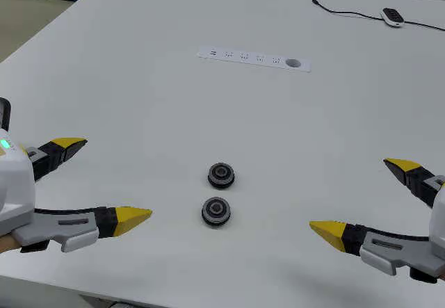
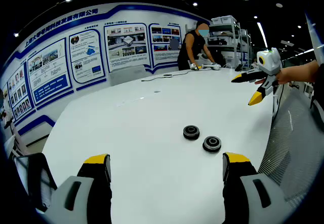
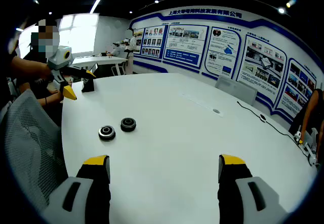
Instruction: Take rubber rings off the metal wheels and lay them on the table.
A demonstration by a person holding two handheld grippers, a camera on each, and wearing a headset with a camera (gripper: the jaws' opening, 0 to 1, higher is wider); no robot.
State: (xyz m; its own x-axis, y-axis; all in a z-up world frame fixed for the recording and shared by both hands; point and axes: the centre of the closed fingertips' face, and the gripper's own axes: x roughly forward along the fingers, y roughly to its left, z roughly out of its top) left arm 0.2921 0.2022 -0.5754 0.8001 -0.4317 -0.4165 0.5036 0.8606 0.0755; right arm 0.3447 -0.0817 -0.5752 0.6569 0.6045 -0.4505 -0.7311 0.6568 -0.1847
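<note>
Two small metal wheels with black rubber rings lie flat on the white table, one farther (image 1: 221, 175) and one nearer (image 1: 216, 211), close together. They also appear in the left gripper view (image 2: 191, 132) (image 2: 212, 143) and the right gripper view (image 3: 128, 124) (image 3: 107, 133). My left gripper (image 1: 110, 180) is open at the left of the wheels, well apart from them, holding nothing. My right gripper (image 1: 365, 195) is open at the right, also well apart and holding nothing. The left gripper's own jaws (image 2: 166, 163) and the right's (image 3: 164, 164) stand wide.
A white power strip (image 1: 254, 59) is set into the table's far middle. A black cable with a small controller (image 1: 393, 17) lies at the far right. A mesh chair back (image 2: 293, 138) stands by the near table edge. A person (image 2: 195, 44) works at the far end.
</note>
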